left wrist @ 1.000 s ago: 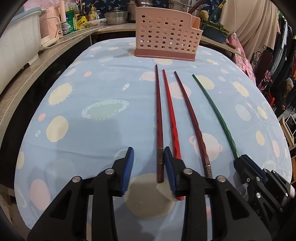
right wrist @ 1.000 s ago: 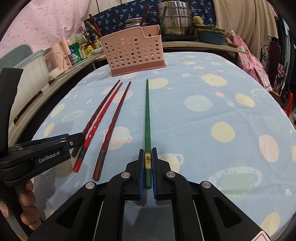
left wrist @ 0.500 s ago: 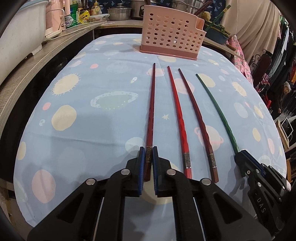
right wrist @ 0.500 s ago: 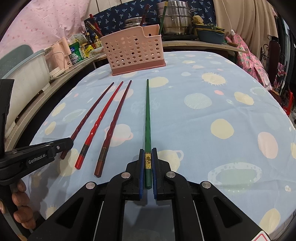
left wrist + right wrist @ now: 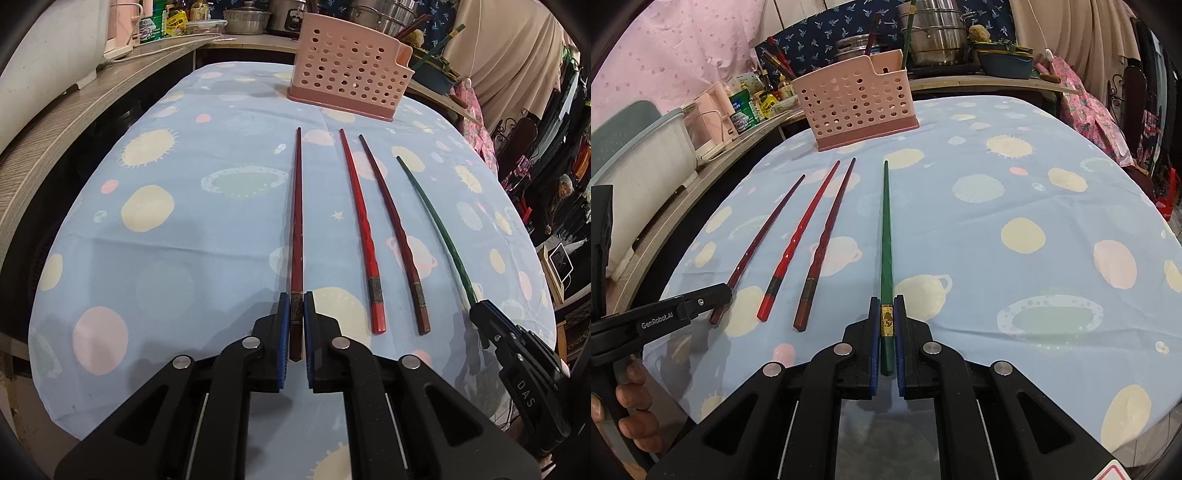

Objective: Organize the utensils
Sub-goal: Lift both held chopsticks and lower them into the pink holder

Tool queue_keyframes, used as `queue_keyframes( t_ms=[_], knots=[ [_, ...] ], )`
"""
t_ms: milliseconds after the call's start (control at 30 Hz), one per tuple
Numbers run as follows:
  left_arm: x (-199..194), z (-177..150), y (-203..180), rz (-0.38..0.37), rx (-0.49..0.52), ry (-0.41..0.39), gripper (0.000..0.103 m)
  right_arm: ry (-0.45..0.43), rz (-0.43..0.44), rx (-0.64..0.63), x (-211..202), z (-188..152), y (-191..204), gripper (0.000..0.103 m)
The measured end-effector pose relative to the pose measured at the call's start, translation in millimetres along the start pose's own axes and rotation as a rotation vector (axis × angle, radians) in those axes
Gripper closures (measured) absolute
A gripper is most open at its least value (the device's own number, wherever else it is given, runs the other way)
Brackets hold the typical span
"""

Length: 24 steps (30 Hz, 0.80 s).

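My left gripper (image 5: 294, 301) is shut on the thick end of a dark red chopstick (image 5: 297, 221), the leftmost of the row on the blue cloth. To its right lie a bright red chopstick (image 5: 360, 229) and a maroon chopstick (image 5: 393, 229), both loose. My right gripper (image 5: 887, 304) is shut on the thick end of a green chopstick (image 5: 886, 229), whose tip points toward the pink perforated holder (image 5: 855, 101) at the far end of the table. The holder (image 5: 349, 77) stands upright. In the left wrist view the right gripper (image 5: 480, 308) shows at the right edge.
The table (image 5: 1015, 192) is round with a blue planet-print cloth. A wooden counter (image 5: 55, 122) runs along its left with bottles, a white tub and pots. A hand (image 5: 631, 406) holds the left gripper's handle. Clothes hang at the far right.
My left gripper's jaws went from open around the dark red chopstick to shut on it, and that chopstick has been drawn left, away from the bright red one. The right gripper kept still on the green chopstick.
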State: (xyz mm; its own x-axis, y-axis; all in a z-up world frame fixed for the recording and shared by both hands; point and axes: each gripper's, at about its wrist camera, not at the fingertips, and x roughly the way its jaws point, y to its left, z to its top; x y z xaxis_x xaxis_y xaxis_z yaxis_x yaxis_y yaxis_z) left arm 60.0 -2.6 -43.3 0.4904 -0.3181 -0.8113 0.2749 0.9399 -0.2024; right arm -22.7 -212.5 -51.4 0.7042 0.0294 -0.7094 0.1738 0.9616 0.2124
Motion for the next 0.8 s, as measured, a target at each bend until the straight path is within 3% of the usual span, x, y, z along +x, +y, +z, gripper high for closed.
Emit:
queue_keyframes(
  t_ms=[367, 800],
  knots=[
    [-42, 11, 10, -0.017, -0.028, -0.084, 0.096, -0.068, 0.003, -0.005, -29, 16, 1, 0.096],
    [-91, 51, 6, -0.033, -0.024, -0.206, 0.096, -0.218, 0.034, 0.031, -79, 76, -7, 0.096]
  ],
)
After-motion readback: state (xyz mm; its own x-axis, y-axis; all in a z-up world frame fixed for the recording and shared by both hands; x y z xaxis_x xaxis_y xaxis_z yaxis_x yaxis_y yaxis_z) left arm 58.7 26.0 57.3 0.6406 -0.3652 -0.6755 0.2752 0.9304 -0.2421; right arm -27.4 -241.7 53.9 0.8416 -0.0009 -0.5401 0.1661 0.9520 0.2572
